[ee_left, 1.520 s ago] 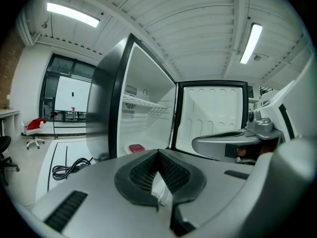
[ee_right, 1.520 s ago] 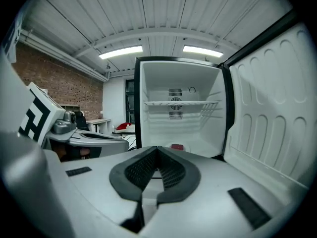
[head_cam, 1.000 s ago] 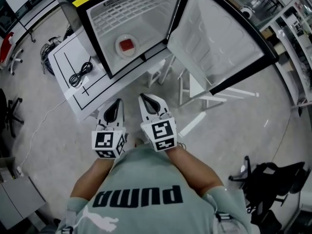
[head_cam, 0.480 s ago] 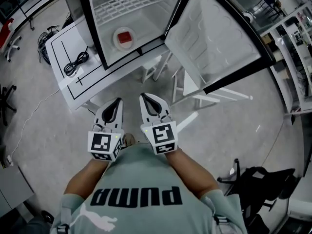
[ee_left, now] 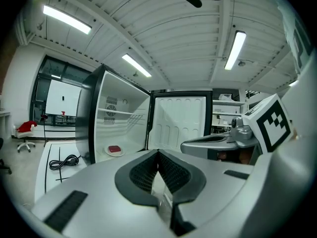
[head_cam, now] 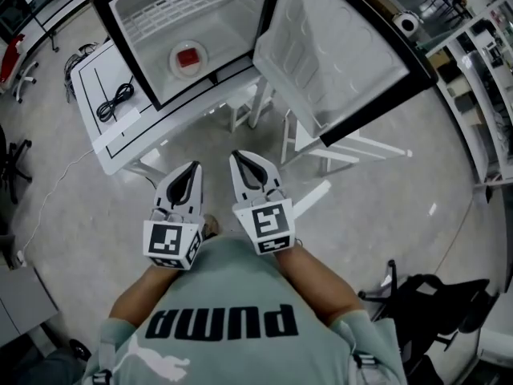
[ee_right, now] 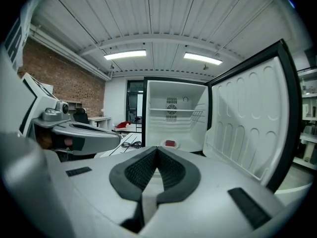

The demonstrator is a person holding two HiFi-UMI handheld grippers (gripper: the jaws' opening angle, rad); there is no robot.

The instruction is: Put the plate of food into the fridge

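Up at about 11 o'clock from the two grippers, the fridge (head_cam: 140,14) stands wide open on a white table (head_cam: 96,74). The plate (head_cam: 201,51) with the red food (head_cam: 187,58) is already sitting on the fridge floor, toward the front. The fridge door (head_cam: 337,50) is swung way out toward 1 o'clock. A black cable (head_cam: 115,103) lies coiled on the table, at 9 o'clock from the plate. The left gripper (head_cam: 193,170) and right gripper (head_cam: 239,161) sit side by side just in front of the person's shirt (head_cam: 232,291), well apart from the fridge and both pointing roughly at 12. Both have their fingers (ee_left: 141,171) pressed together with nothing between them.
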